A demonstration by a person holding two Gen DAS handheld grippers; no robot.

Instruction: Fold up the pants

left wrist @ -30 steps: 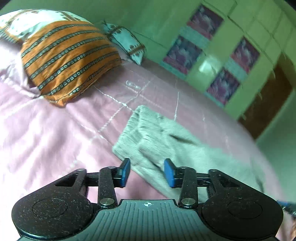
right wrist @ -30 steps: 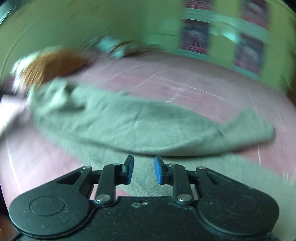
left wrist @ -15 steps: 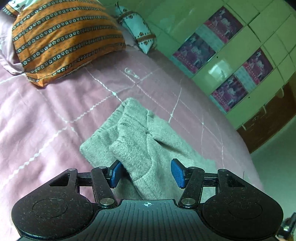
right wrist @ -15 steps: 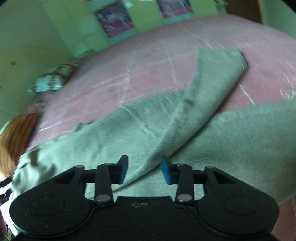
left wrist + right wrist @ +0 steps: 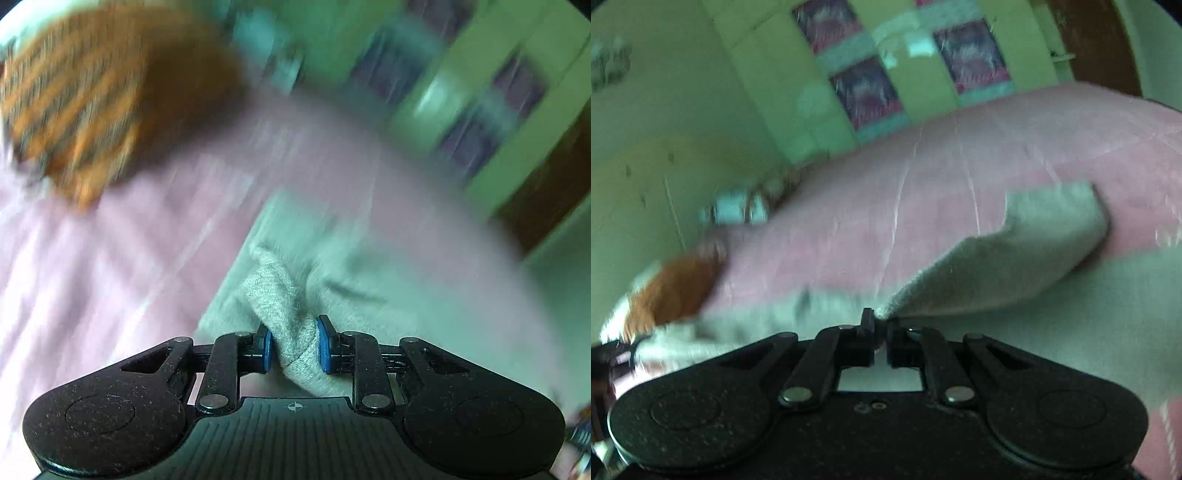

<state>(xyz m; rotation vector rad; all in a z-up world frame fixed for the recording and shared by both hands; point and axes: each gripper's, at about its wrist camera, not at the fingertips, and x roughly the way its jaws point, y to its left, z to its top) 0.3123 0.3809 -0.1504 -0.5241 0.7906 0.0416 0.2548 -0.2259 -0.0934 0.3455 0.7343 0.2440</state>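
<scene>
Grey knit pants point(image 5: 354, 280) lie across a pink bedspread point(image 5: 110, 251). My left gripper point(image 5: 294, 347) is shut on a thick bunched fold of the pants, its blue pads pressing the cloth from both sides. In the right wrist view the pants point(image 5: 1015, 266) stretch out ahead, one leg end raised off the bedspread point(image 5: 923, 192) toward the right. My right gripper point(image 5: 881, 325) is shut on a thin edge of that grey cloth, which peaks up from between the jaws. The left wrist view is heavily blurred.
An orange striped pillow point(image 5: 85, 107) lies at the head of the bed, also the orange pillow point(image 5: 672, 291) at the left of the right wrist view. Green cabinet doors point(image 5: 886, 74) with patterned panels stand behind the bed. A brown door point(image 5: 1097, 40) is at the far right.
Both grippers have closed from open onto the grey pants. The left one moved in over the bunched end; the right one rolled and lifted a cloth edge.
</scene>
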